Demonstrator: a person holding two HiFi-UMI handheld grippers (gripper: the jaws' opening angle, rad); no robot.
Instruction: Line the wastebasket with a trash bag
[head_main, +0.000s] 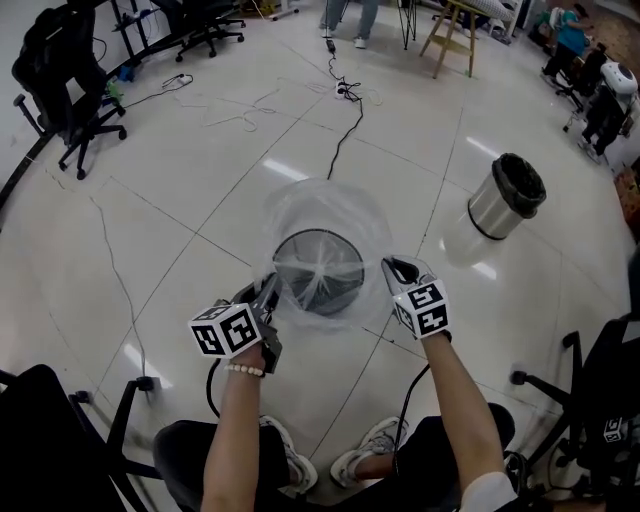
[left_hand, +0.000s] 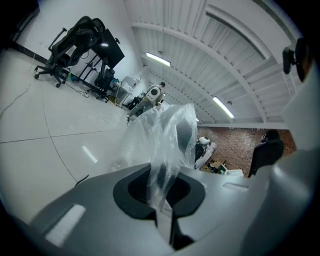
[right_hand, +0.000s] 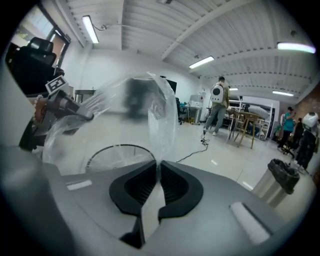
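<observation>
Now pinching thin clear plastic trash bag (head_main: 300, 205) in left tool (head_main: 270, 290) and right tool (head_main: 390, 265); may tear snagging round grey wastebasket (head_main: 320, 233).

Thin clear crinkled plastic trash bag (head_main: 330, 205), shiny brushed-metal bin (head_main: 490, 210), glossy white tiled floor (head_main: 190, 220), wooden stool (head_main: 452, 35)

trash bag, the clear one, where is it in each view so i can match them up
Head view: clear trash bag at centre, spread over the wastebasket.
Left gripper view: centre, rising from bottom middle.
Right gripper view: centre-left, billowing upward.
Shared landmark: steel bin with black liner, right of the bag in head view, lower right in right gripper view; not in left gripper view.
</observation>
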